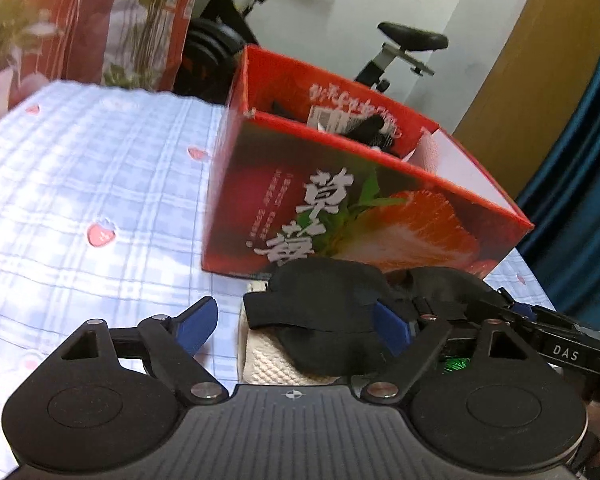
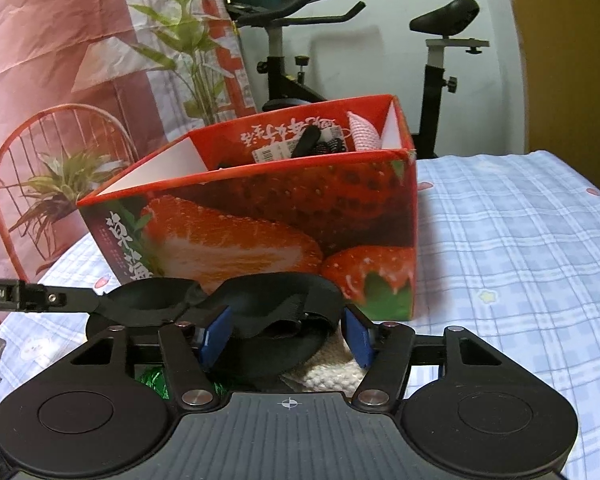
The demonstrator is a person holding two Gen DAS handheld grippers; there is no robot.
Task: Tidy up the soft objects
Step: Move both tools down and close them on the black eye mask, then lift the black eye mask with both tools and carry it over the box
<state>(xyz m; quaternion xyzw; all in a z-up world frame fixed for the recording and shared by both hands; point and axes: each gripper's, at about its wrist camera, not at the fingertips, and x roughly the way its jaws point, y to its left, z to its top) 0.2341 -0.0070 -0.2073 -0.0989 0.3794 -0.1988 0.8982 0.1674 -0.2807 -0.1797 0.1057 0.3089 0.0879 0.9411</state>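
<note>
Black eye mask [image 1: 332, 312] lay before the strawberry box [image 1: 340, 208], mid-bed. I had both tongs, left [image 1: 296, 328] and right [image 2: 286, 334], open astride it. Next: pinch, lift, box it.

L claw [image 1: 296, 326] wide, R claw [image 2: 286, 338] narrower, both angled down, side by side.

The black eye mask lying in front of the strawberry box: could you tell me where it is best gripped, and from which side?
Probably at one padded eye cup, coming from above on the near side. The black eye mask lies draped over a cream knitted cloth, close against the strawberry box, so the far side is blocked. The cups bulge upward, giving the pads something to pinch; the strap is thin and floppy.
</note>
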